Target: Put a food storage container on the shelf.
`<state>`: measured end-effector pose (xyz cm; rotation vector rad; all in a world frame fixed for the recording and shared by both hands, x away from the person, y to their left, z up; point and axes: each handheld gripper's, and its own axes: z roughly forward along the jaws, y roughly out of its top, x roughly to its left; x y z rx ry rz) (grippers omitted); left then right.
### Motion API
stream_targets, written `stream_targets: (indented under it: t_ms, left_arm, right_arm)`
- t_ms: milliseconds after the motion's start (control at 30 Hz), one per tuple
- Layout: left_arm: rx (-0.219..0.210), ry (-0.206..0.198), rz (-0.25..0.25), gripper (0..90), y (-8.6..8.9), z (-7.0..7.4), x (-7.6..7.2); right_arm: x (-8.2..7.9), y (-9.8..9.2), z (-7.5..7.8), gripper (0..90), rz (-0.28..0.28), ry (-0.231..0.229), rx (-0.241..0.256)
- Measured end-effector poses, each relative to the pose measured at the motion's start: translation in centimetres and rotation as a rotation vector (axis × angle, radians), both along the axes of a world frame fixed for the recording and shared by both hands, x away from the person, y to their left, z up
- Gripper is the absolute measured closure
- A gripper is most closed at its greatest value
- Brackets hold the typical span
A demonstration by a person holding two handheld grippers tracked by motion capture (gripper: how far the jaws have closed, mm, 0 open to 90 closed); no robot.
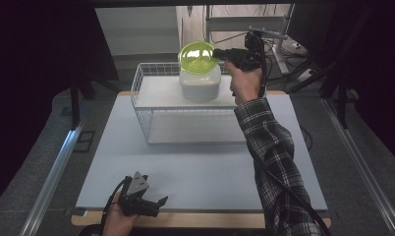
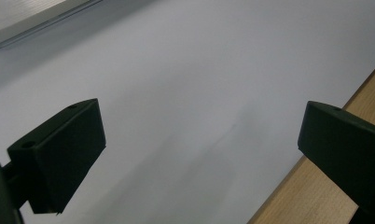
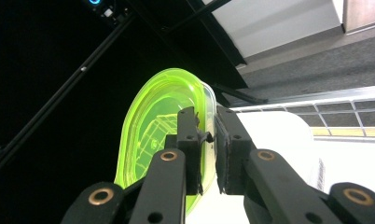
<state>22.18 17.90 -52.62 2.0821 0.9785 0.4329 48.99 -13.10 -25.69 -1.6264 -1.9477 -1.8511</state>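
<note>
A translucent green lid (image 1: pixel 197 56) is held tilted on edge above a white container (image 1: pixel 200 83) that stands on the upper shelf of a white wire rack (image 1: pixel 141 105). My right gripper (image 1: pixel 218 54) is shut on the lid's rim; in the right gripper view the two jaws pinch the green lid (image 3: pixel 153 126) with the white container (image 3: pixel 279 135) just beyond. My left gripper (image 1: pixel 154 204) rests low at the table's near edge, held in a hand, its jaws spread wide over the bare white table top (image 2: pixel 199 84).
The rack stands at the far middle of the white table (image 1: pixel 200 172). A wooden strip (image 2: pixel 316 191) borders the table's near edge. Metal rails (image 1: pixel 50 177) run along both sides on the floor. Desks and cables lie behind the rack.
</note>
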Motion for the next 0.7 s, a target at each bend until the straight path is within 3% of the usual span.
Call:
stream_targets:
  t_ms: [233,333,433,700]
  left_arm:
    - [-0.002,0.001,-0.006,0.4,0.0,-0.02,0.0]
    - [-0.002,0.004,-0.006,0.4,-0.04,-0.04,-0.01]
    - [0.001,0.006,-0.008,0.4,-0.07,-0.07,0.0]
    - [0.005,0.012,-0.009,0.4,-0.11,-0.15,0.02]
  right_arm:
    - [0.5,0.49,-0.43,81.0,-0.02,0.011,0.001]
    - [0.47,0.58,-0.33,79.3,-0.038,0.018,-0.023]
    - [0.45,0.62,-0.27,74.5,-0.059,0.026,-0.053]
    - [0.92,0.32,-0.66,66.6,-0.064,0.054,-0.046]
